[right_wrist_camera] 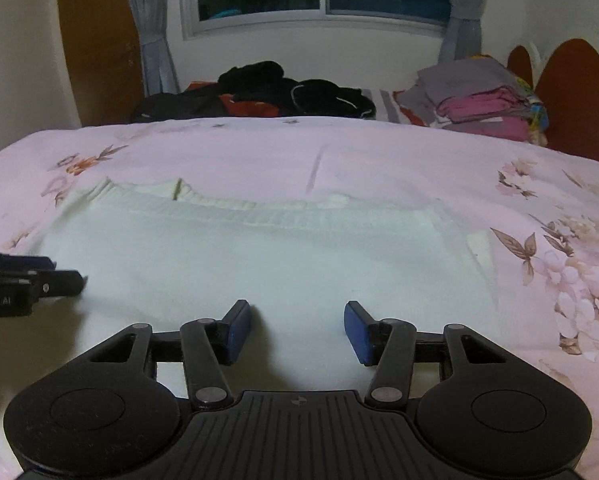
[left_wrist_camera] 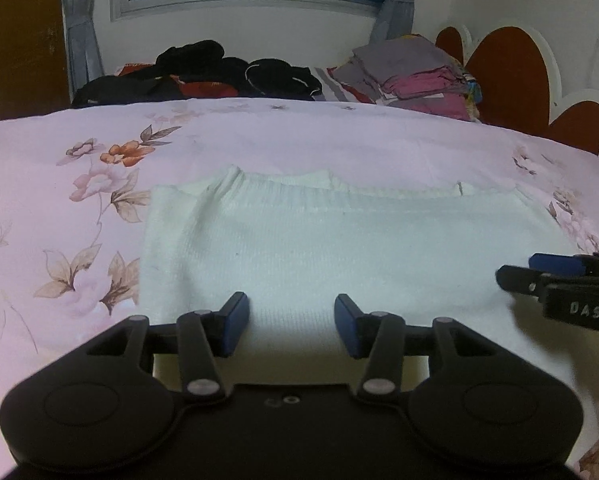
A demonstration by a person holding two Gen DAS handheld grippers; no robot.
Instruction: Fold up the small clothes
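- While it lies flat on the pink flowery bedspread [left_wrist_camera: 259,136], the white knit top [left_wrist_camera: 339,248] looks folded, with a ribbed edge at the far side.
- Left gripper [left_wrist_camera: 291,320]: jaws apart, holding nothing.
- Right gripper [right_wrist_camera: 298,328]: jaws apart, holding nothing.

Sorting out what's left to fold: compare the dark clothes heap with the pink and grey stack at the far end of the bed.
The dark clothes heap is black with red patches; the pink and grey stack is lighter. The heap lies crumpled and loose; the stack sits in flat folded layers. The heap is toward the left, the stack by the headboard. Both rest beyond the white garment.
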